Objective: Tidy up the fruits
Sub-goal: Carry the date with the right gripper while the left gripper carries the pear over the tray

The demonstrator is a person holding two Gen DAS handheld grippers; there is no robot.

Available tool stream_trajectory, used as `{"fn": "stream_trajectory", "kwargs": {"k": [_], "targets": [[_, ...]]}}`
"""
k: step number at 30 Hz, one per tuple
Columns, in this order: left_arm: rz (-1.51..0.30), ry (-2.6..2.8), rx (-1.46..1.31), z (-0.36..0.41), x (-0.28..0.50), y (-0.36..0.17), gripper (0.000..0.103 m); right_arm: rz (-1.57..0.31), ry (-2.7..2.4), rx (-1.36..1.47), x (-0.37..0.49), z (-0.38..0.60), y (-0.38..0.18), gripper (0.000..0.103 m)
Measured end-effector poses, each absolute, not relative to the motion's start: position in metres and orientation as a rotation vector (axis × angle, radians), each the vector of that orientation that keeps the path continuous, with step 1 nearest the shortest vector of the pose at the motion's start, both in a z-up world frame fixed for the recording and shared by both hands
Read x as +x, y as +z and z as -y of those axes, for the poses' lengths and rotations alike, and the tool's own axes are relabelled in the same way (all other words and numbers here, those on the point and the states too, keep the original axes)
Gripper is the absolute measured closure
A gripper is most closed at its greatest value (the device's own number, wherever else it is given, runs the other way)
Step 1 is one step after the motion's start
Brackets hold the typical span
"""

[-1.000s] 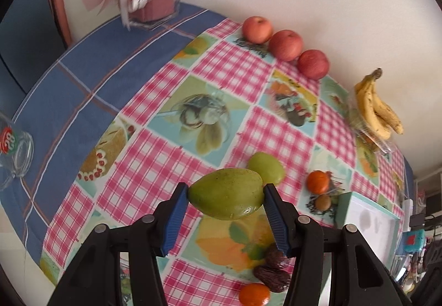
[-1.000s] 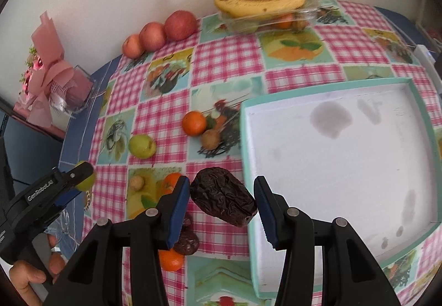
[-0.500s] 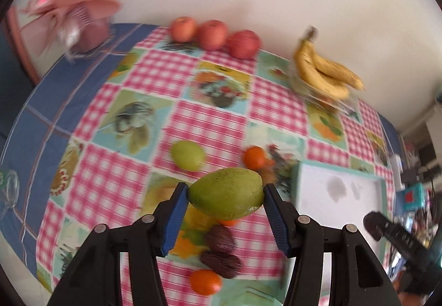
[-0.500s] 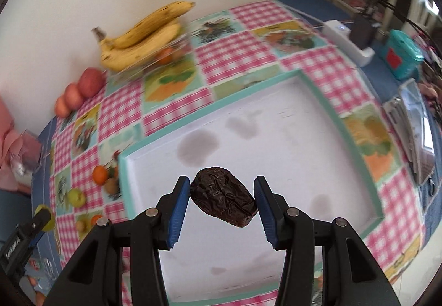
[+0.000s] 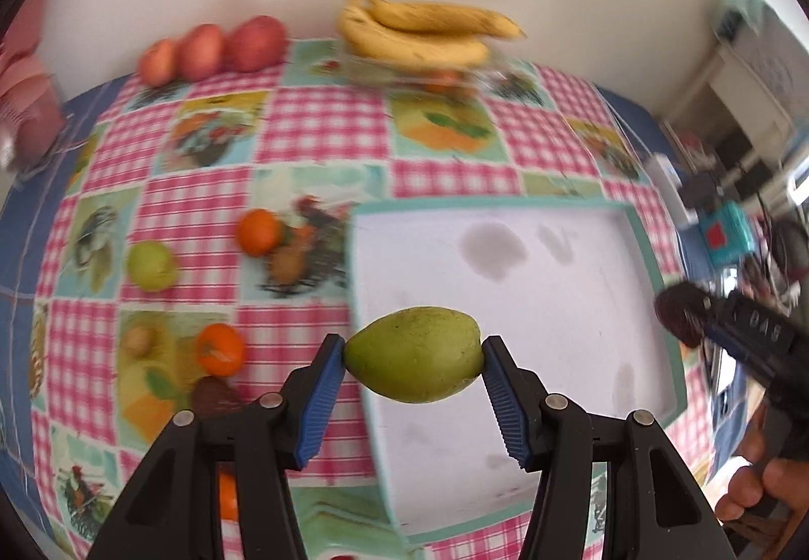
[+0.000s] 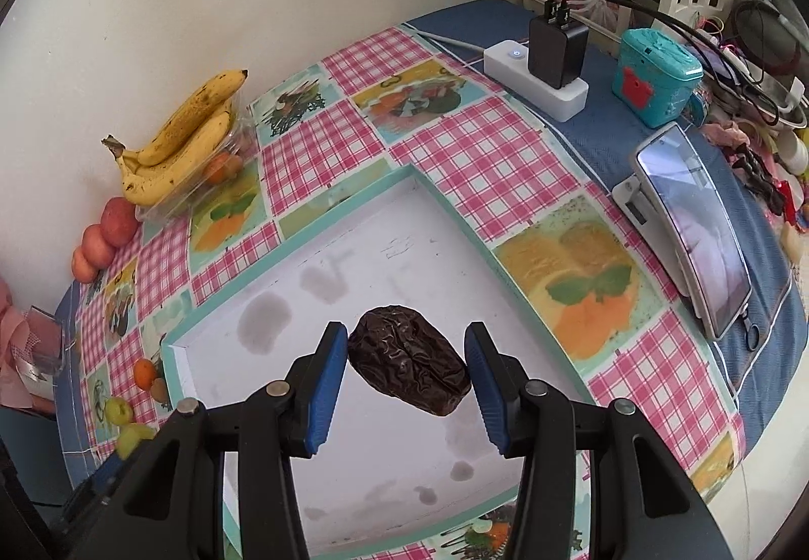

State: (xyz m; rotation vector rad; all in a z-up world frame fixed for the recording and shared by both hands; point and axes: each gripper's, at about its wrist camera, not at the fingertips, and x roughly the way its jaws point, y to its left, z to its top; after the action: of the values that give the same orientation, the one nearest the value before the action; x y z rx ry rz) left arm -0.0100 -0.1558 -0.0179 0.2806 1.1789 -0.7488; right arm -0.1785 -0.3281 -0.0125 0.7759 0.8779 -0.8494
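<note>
Clamped between the left gripper's (image 5: 413,360) blue pads, a green mango (image 5: 413,354) is held low-centre above the tray's (image 5: 652,251) left rim; a dark date (image 6: 408,367) is gripped by the right gripper (image 6: 407,370) over the tray's (image 6: 354,206) white floor.

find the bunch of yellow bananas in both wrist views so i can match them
Left wrist view: the bunch of yellow bananas sits top centre, against the wall, beyond the white tray with the teal rim.
Right wrist view: the bananas lie at the left, against the wall.
Shared landmark: the row of red apples beside the bananas.
</note>
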Motion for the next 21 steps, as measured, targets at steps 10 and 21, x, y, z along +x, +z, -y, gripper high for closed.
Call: {"fn": "stream_trajectory", "kwargs": {"k": [10,21], "targets": [[-1.214,-0.775,0.362,0.183,-0.021,-0.065,0.045,-0.951,-0.799,0.796,-0.156,0.325,-0.053,0.053],[-1.206,-0.77,0.409,0.188,-0.021,-0.078,0.045,-1.007,-0.815,0.79,-0.148,0.319,-0.072,0.053]]}}
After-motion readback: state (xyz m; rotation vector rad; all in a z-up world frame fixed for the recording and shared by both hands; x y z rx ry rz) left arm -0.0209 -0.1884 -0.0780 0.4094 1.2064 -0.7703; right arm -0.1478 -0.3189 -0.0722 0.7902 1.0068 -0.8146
